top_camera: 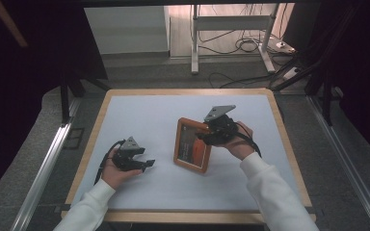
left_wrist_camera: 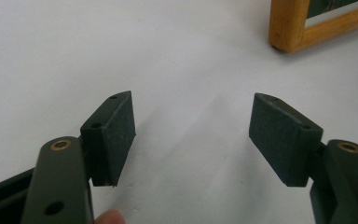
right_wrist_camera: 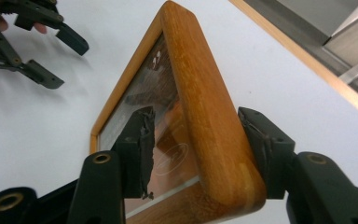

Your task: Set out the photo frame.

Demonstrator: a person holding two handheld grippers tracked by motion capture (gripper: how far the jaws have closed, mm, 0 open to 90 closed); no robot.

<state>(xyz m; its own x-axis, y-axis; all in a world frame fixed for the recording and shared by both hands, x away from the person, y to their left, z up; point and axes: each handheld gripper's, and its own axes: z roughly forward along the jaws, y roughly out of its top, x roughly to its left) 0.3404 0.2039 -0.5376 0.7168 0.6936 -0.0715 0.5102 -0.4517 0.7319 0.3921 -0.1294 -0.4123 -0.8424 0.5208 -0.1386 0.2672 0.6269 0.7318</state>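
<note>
White long sleeves (top_camera: 270, 185) cover both forearms; each black gripper (left_wrist_camera: 191, 135) carries brass-ringed pivot holes, dark textured pads (left_wrist_camera: 279, 135), a grey three-cornered plate (top_camera: 218, 112) and a trailing black cable (top_camera: 103, 166).

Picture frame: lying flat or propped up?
Propped up, tilted. In the right gripper view the picture frame rises off the white table between the right tongs; in the high view its lower edge rests on the table.

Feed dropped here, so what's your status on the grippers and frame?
Left gripper open, idle on table. Right gripper fingers straddle wooden picture frame edge, one pad off glass. Nothing in the way.
</note>
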